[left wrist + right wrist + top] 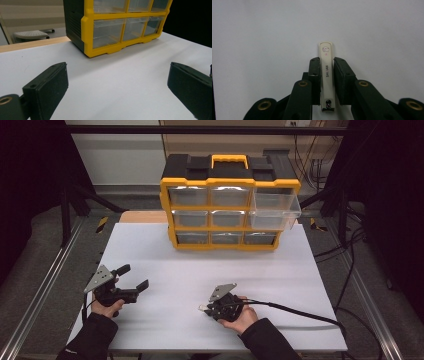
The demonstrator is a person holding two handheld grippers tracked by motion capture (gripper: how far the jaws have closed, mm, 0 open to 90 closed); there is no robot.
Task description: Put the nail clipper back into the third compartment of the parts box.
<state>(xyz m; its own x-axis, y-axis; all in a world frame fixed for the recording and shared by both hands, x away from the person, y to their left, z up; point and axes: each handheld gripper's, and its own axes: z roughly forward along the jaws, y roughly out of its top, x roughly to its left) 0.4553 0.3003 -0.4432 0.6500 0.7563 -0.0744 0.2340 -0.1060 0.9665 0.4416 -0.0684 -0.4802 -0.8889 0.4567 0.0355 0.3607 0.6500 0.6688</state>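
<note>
From the high view, the white rectangular table (165, 255) carries a yellow-and-black plastic drawer cabinet (227, 202) with clear drawers at twelve o'clock, its upper right clear drawer (275, 209) pulled out toward the person. The left tongs (134, 276) sit at eight o'clock, held from below by the left hand (106, 308), and their jaws stand wide apart and point toward two o'clock. The right tongs (204, 309) sit at five o'clock in the right hand (241, 317), palm cupped under the body, jaws aimed toward nine o'clock; what they hold is too small to make out here. The left gripper view shows the cabinet's lower drawers at twelve o'clock and bare table between the spread jaws. The right gripper view shows what the others do not: a slim cream-coloured nail clipper (327, 75) with a small printed figure, clamped between the jaws, its long axis running from six to twelve o'clock, the rounded lever end pointing out past the jaw tips over the table.
</note>
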